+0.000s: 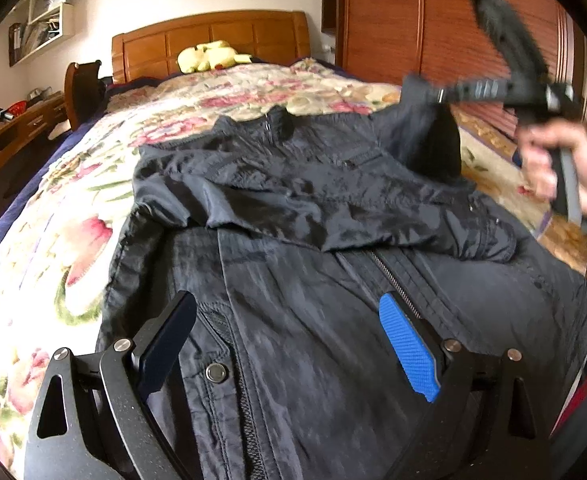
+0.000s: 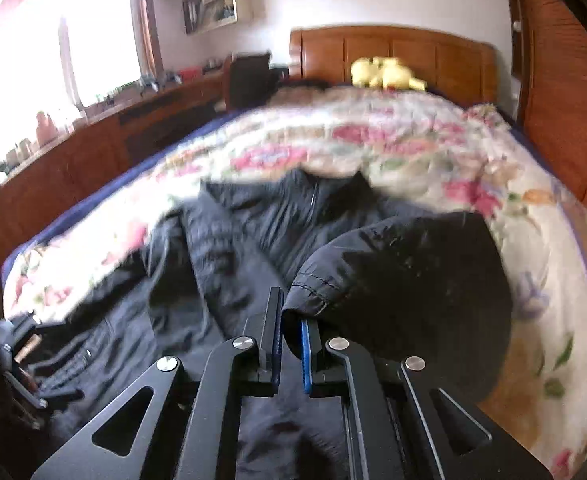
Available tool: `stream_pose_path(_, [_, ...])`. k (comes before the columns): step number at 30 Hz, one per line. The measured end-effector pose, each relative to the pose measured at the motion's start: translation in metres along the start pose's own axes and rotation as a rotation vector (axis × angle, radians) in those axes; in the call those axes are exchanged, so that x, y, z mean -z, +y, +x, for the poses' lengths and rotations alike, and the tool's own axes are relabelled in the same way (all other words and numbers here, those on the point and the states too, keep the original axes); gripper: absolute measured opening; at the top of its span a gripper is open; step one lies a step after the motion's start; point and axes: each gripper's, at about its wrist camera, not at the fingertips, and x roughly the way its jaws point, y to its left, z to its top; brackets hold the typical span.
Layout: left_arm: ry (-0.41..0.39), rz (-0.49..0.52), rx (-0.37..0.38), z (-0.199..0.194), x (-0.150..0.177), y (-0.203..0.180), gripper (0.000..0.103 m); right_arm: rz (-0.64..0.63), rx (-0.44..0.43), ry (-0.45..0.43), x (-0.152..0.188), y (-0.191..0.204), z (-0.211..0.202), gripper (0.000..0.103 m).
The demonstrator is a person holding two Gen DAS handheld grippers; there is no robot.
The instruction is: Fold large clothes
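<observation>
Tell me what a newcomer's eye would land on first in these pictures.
A dark jacket sprawls across the flowered bedspread, one sleeve already laid across its chest. At its right side, the right gripper has pinched the other sleeve's cuff and holds it above the bed. The left gripper hovers open over the hem; a yellow plush toy sits by the headboard.
</observation>
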Motion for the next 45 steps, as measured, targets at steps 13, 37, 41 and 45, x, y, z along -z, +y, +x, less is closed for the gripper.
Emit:
stream_pose_path(13, [-0.063, 0.012, -0.023, -0.013, -0.007, -0.001, 0.093, -0.025, 0.033, 0.173, 0.024, 0.022, 0.065, 0.011])
stream_pose_path(37, [-0.105, 0.030, 0.003, -0.025, -0.010, -0.010, 0.094, 0.029, 0.172, 0.012, 0.056, -0.005, -0.014, 0.042])
stream_pose_path(41, [-0.101, 0.022, 0.026, -0.026, -0.010, -0.011, 0.094, 0.032, 0.265, 0.034, 0.060, -0.030, -0.009, 0.047])
stream_pose_path(45, [-0.090, 0.012, 0.060, -0.026, -0.009, -0.010, 0.094, 0.061, 0.291, 0.075, 0.064, -0.047, 0.002, 0.050])
